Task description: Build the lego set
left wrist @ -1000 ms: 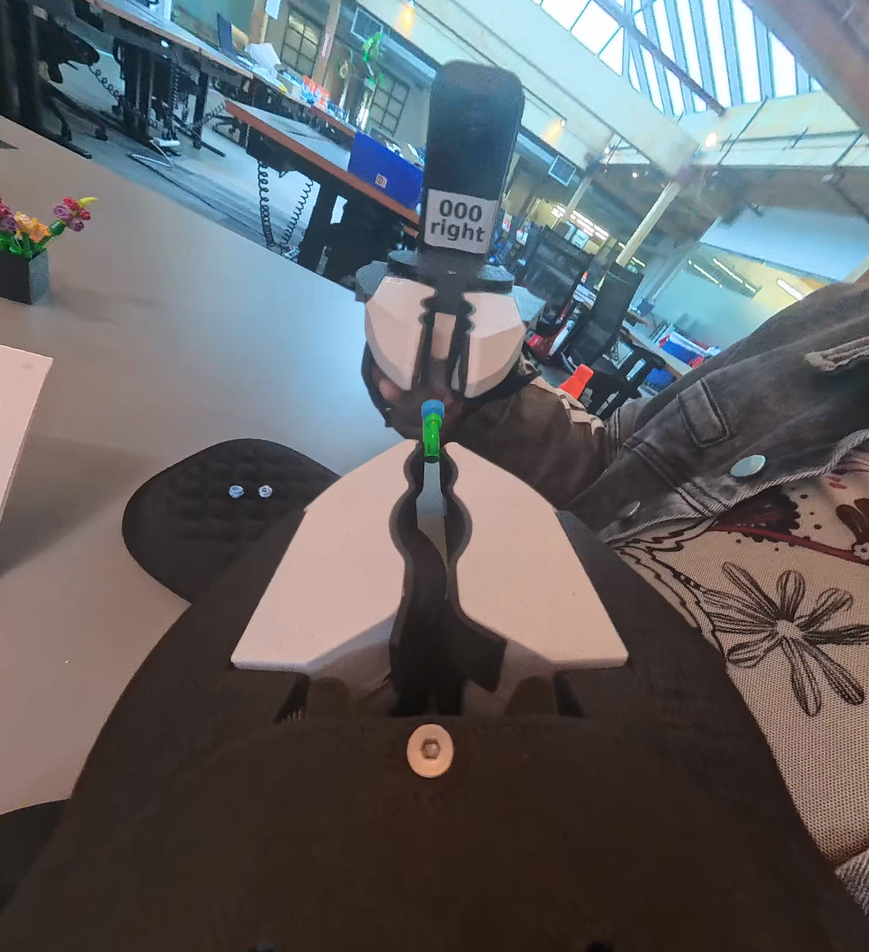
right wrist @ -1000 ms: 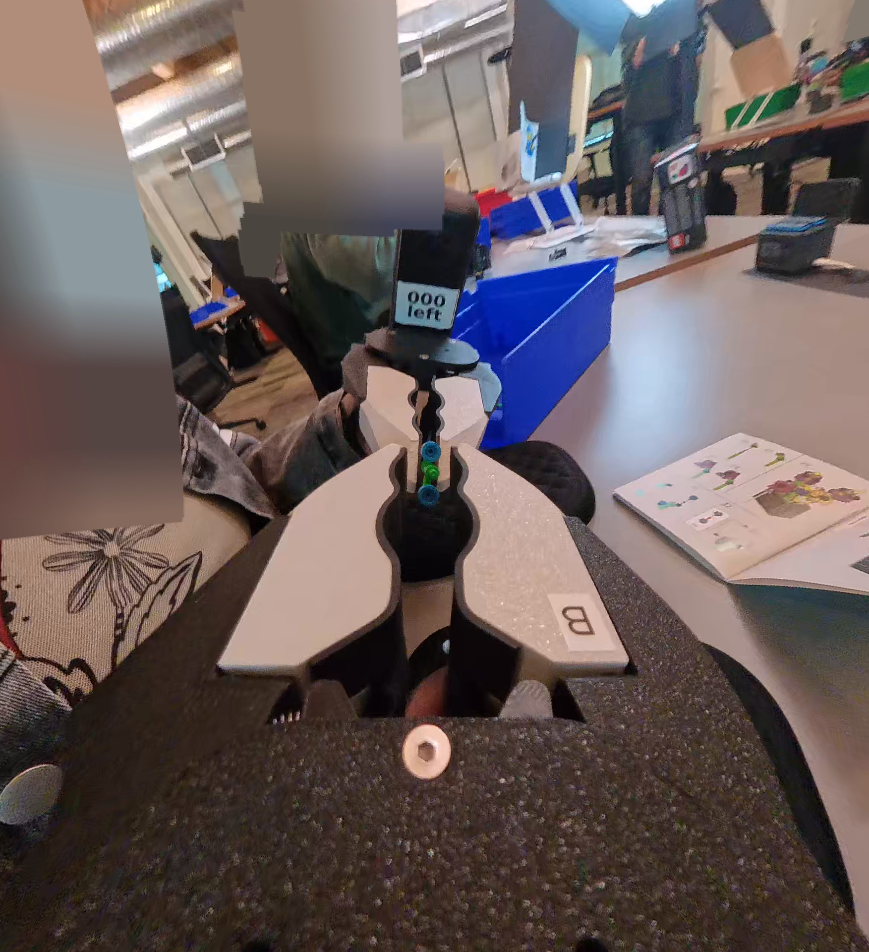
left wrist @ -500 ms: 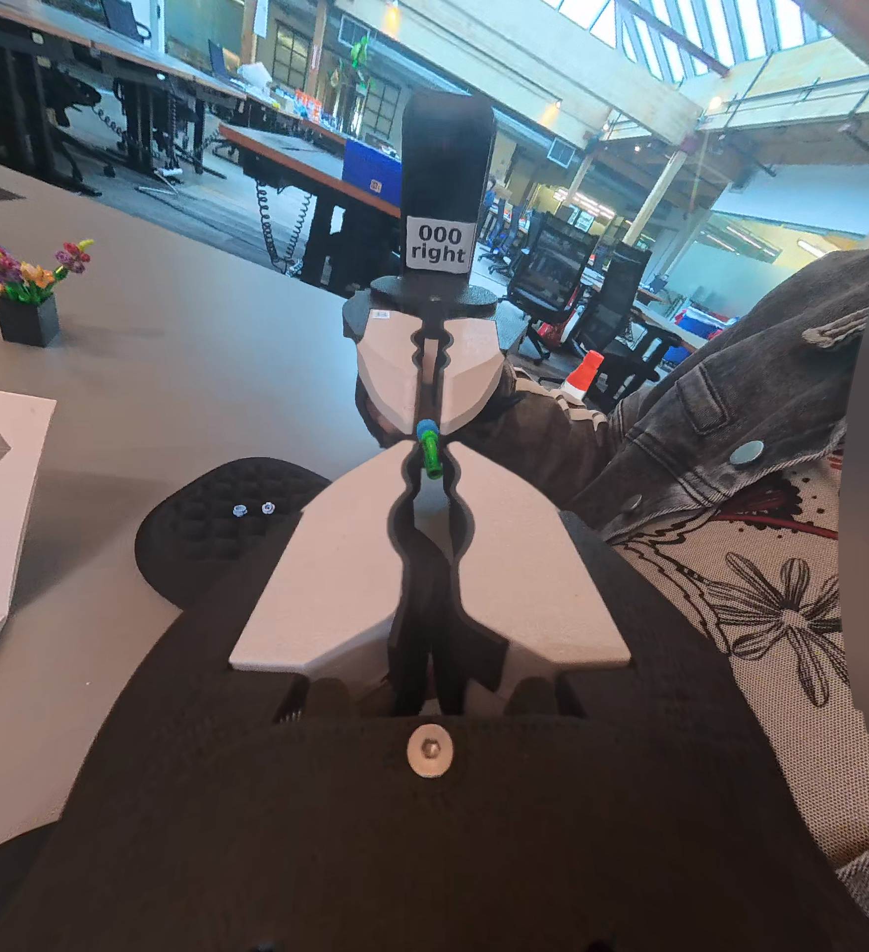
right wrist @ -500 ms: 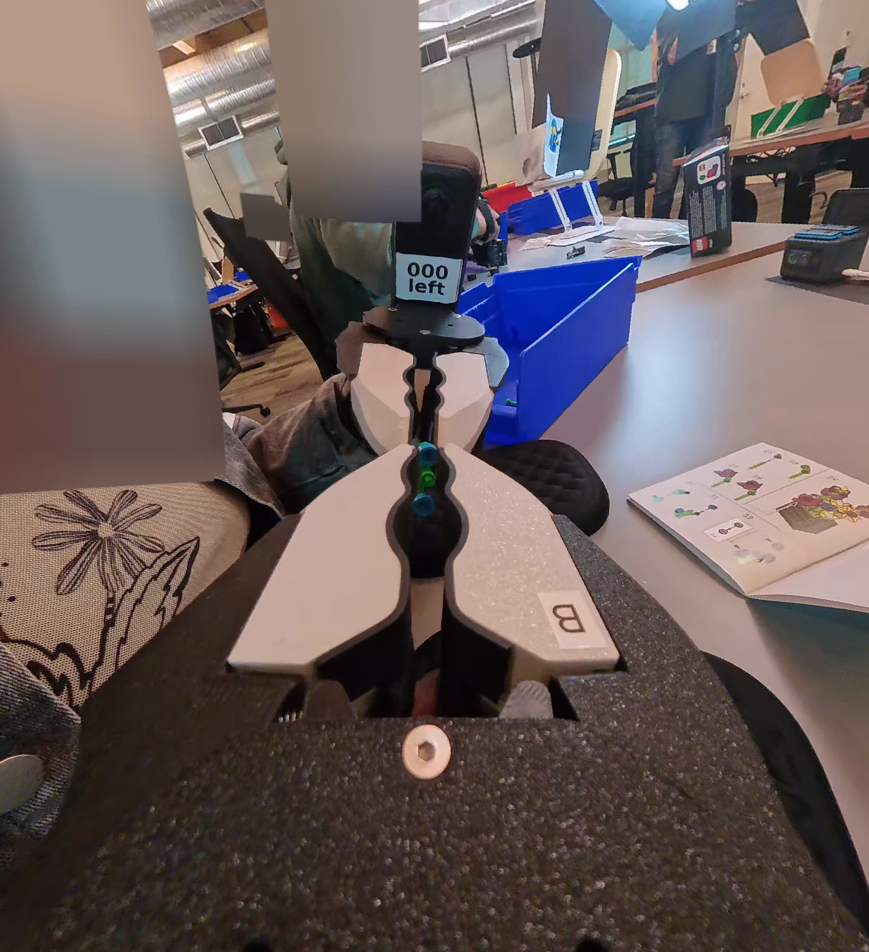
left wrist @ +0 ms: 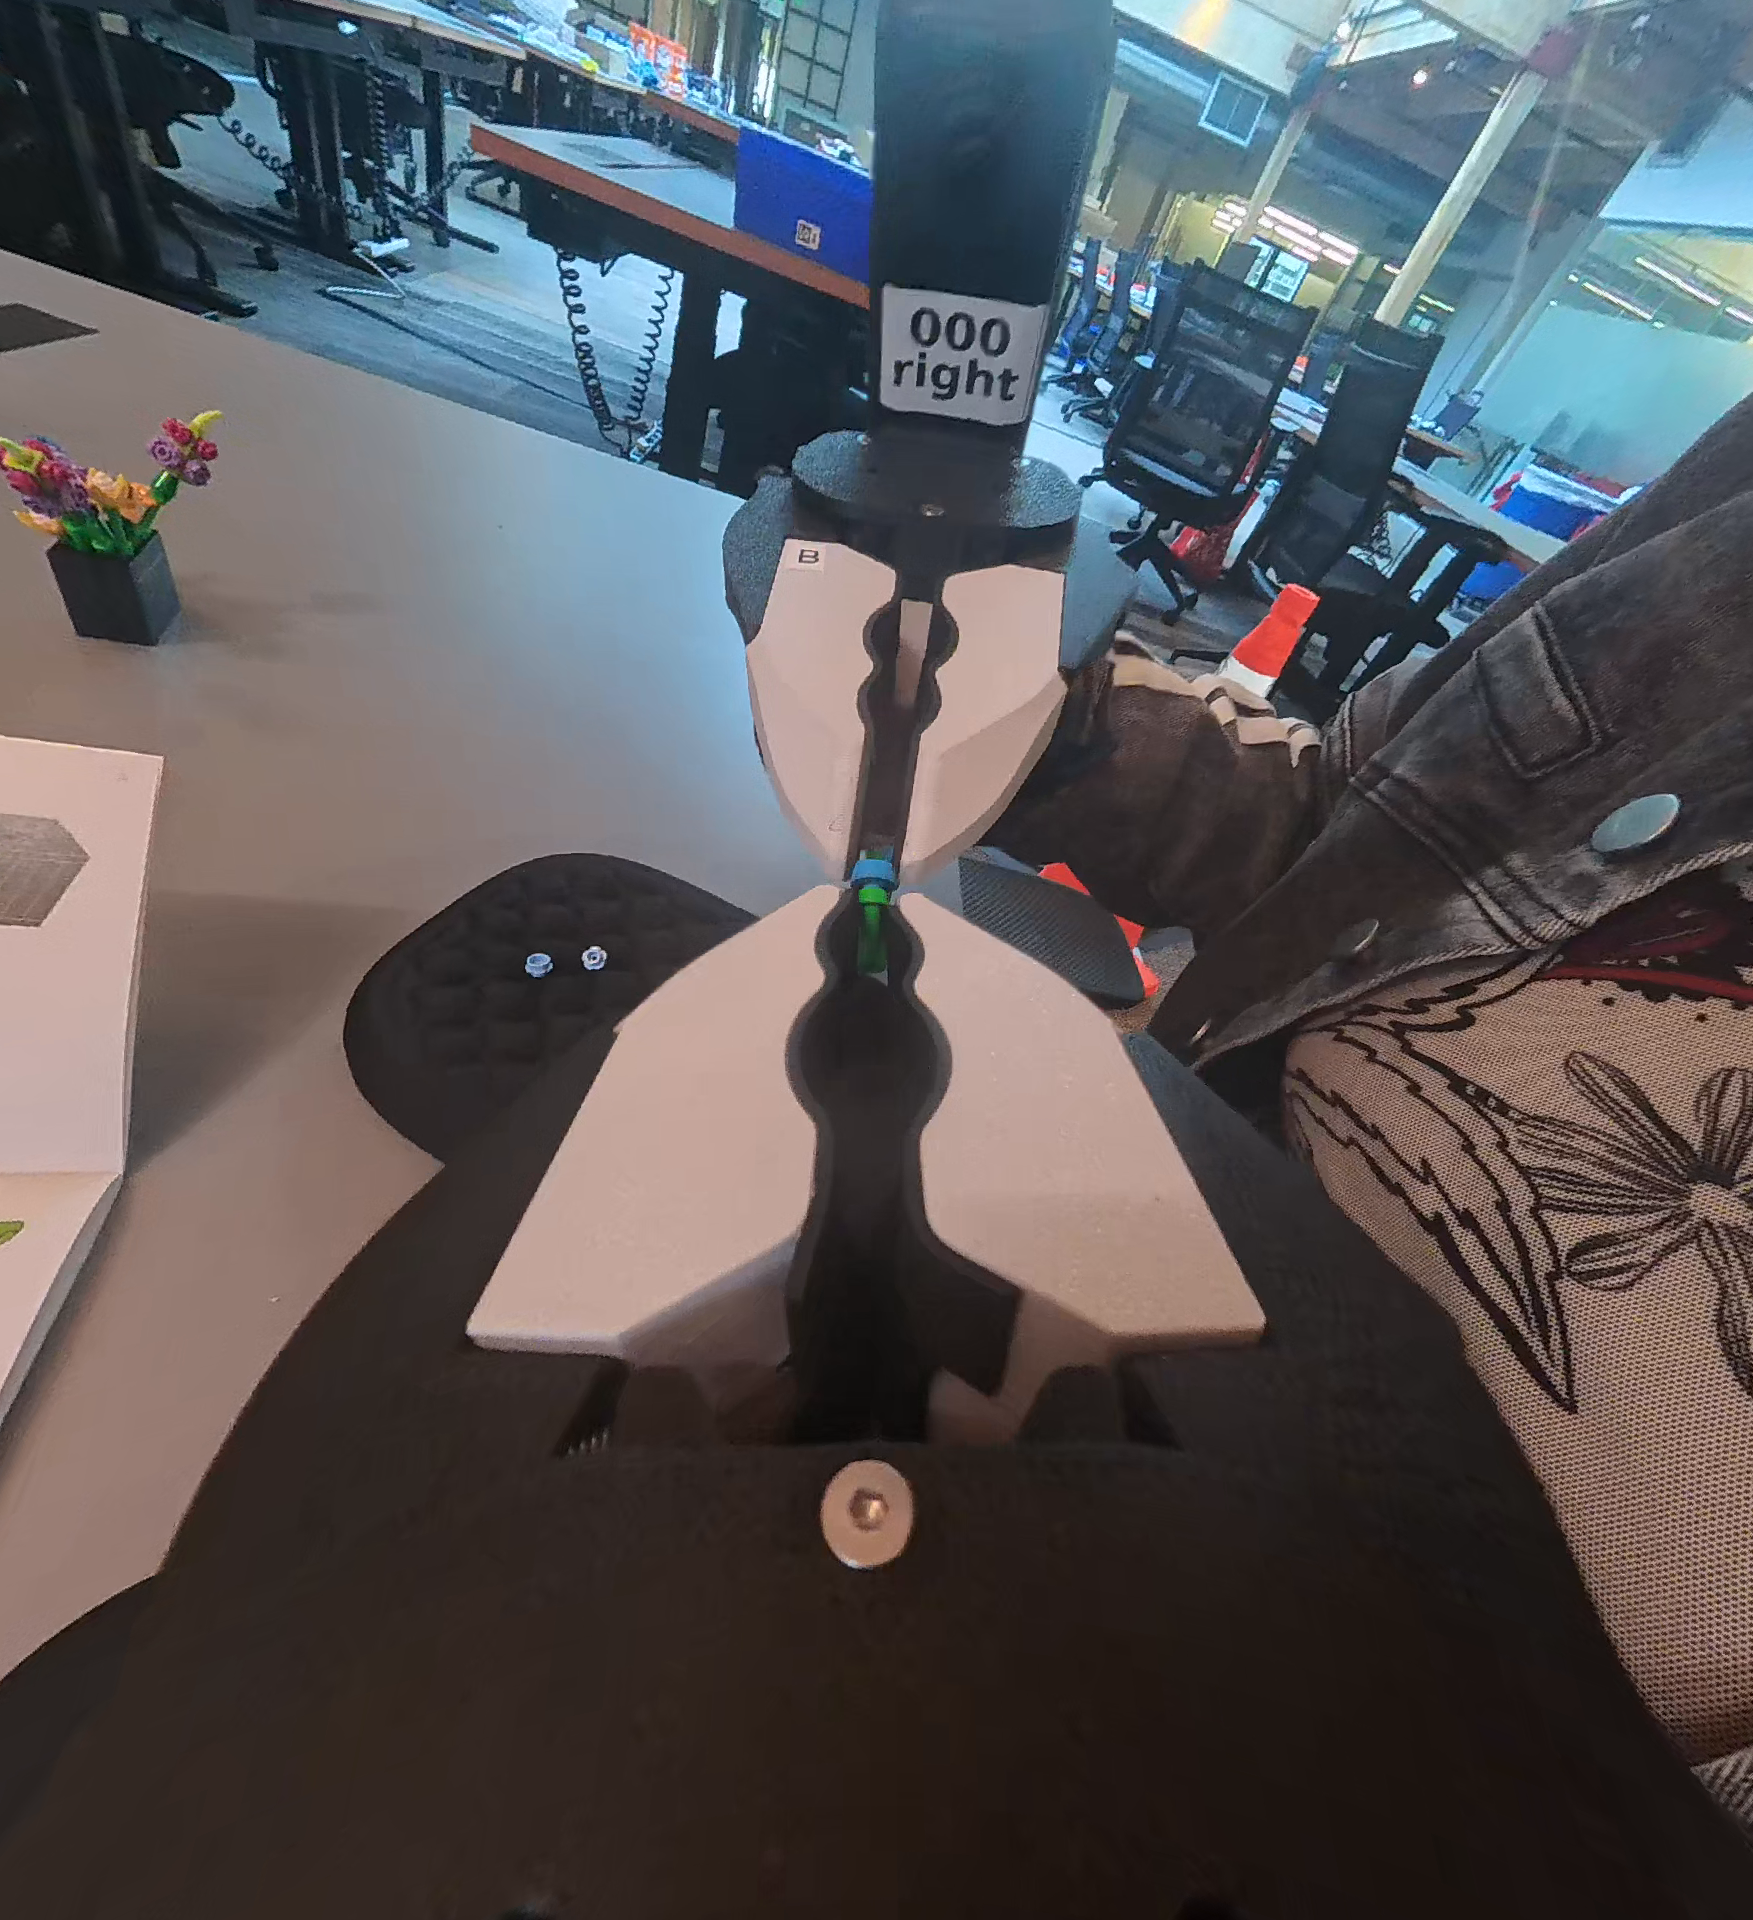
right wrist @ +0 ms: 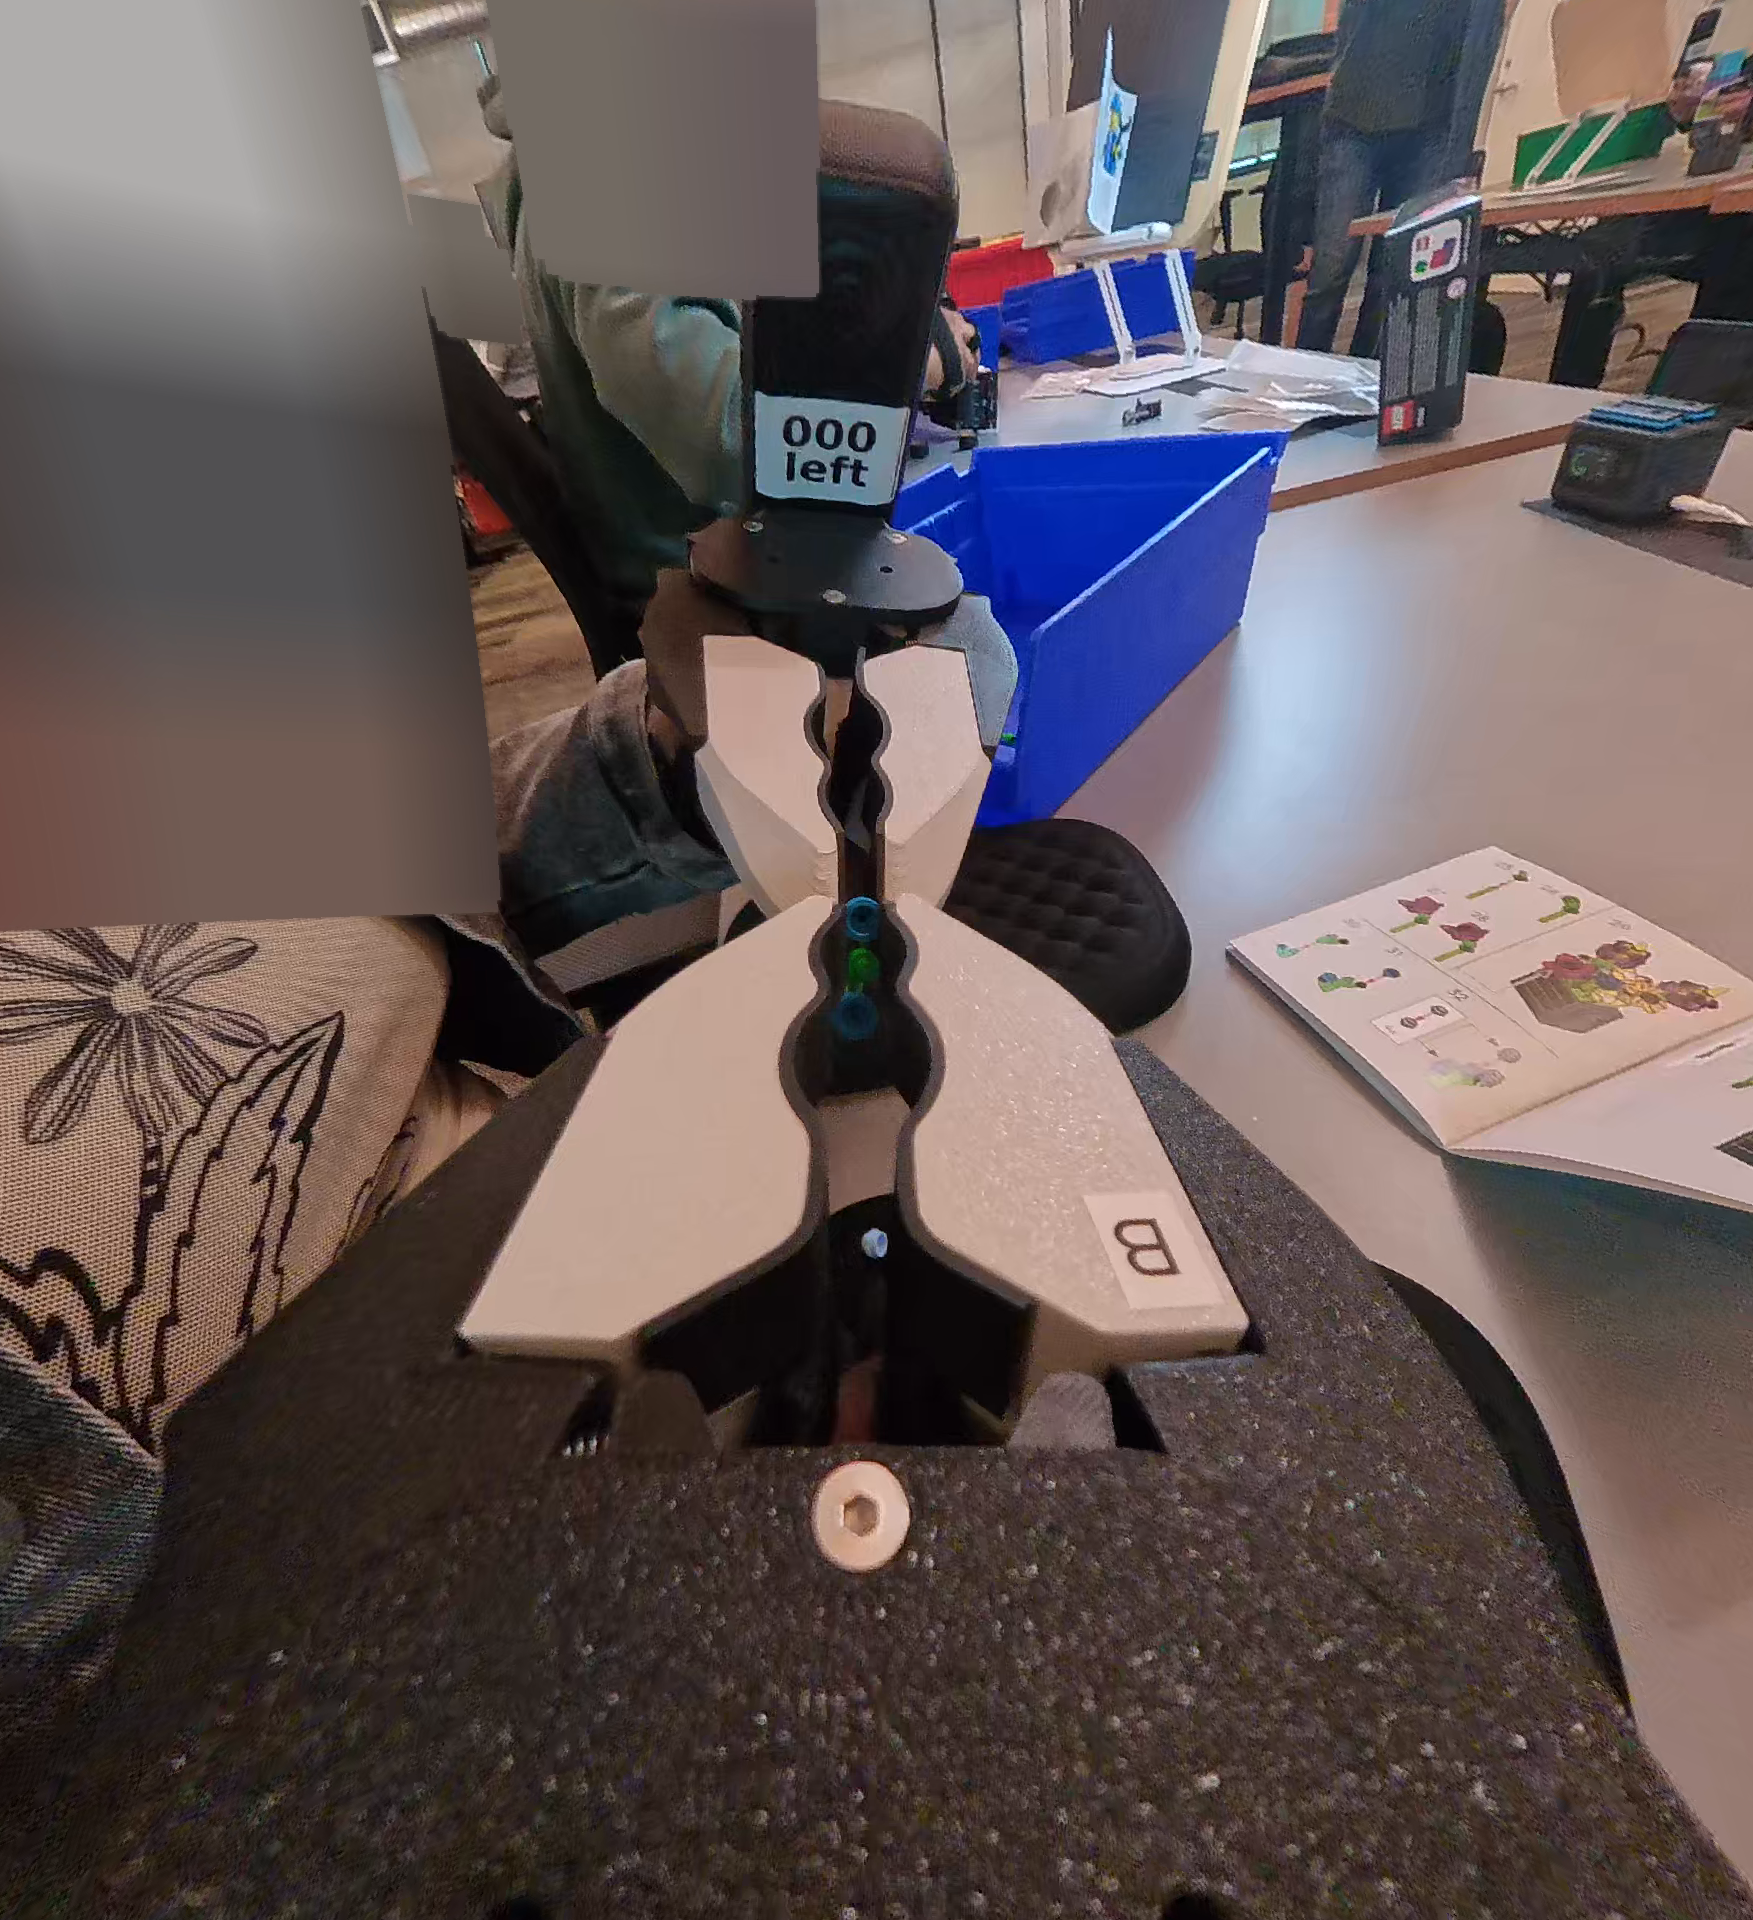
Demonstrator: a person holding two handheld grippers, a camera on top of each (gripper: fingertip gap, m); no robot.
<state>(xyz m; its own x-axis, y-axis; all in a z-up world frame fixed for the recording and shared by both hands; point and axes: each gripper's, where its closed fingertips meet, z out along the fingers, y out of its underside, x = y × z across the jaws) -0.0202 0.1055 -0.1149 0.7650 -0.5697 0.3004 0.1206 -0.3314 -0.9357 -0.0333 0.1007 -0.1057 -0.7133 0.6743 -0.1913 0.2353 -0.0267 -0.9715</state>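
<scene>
My left gripper (left wrist: 870,914) is shut on a thin green stem (left wrist: 866,935) held above the table edge. A blue piece (left wrist: 872,871) sits on the stem's far end. My right gripper (left wrist: 874,860) faces it tip to tip, shut on that blue piece. In the right wrist view the stem (right wrist: 861,966) shows through the gap of my right gripper (right wrist: 859,914), with a blue piece (right wrist: 859,920) at the tips and another blue piece (right wrist: 851,1018) lower down. The left gripper (right wrist: 856,878) stands just beyond. Two small pale pieces (left wrist: 565,960) lie on a black mat (left wrist: 477,1018).
An open instruction booklet (left wrist: 10,935) (right wrist: 1537,1018) lies on the grey table (left wrist: 436,675). A finished flower model in a black pot (left wrist: 108,540) stands far left. A blue bin (right wrist: 1111,582) stands behind the mat (right wrist: 1069,914). A person's jacket and flowered shirt (left wrist: 1578,1143) are close by. The tips of both grippers are at nearly the same place.
The two grippers have come closer together, so their tips now meet at the blue piece. Both cameras have tilted down towards the table. The stem stays in the left gripper.
</scene>
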